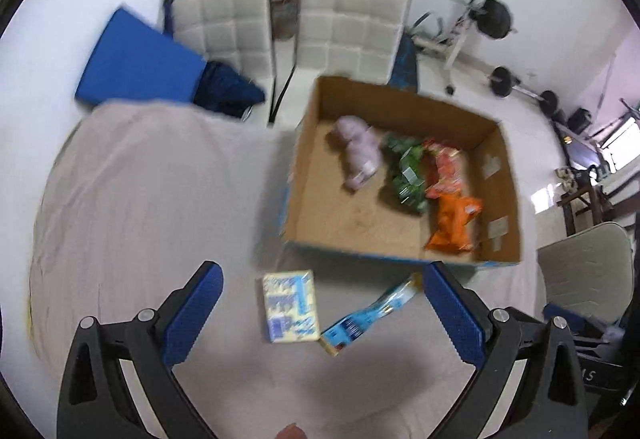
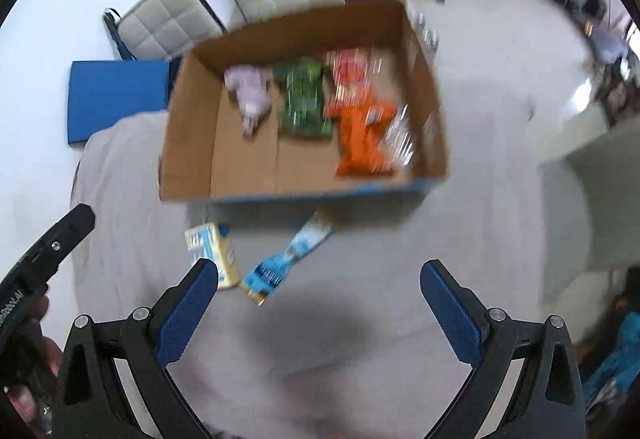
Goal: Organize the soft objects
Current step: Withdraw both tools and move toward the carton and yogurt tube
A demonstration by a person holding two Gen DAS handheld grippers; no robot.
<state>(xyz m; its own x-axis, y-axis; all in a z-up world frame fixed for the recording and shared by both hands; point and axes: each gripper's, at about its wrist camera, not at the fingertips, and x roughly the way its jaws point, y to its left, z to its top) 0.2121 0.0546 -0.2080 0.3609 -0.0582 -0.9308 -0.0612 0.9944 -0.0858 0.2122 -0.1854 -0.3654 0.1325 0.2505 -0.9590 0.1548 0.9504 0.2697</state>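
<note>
Plush toy (image 1: 359,155) blurred in box (image 1: 404,99); claws empty.

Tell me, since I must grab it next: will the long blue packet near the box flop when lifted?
Probably. The long blue packet looks thin and flat on the cloth, so it may droop if pinched at one end. Its printed wrapper seems glossy, perhaps slippery. It likely weighs little.

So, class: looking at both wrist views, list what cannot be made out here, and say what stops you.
1. Print on the yellow-and-blue packet: motion blur, both views.
2. Yellow packet in the right wrist view: a corner hidden behind the right gripper finger.
3. Contents of the brown cardboard box: smeared colours; purple soft toy shape unclear.
4. Long blue packet text: blurred.
</note>
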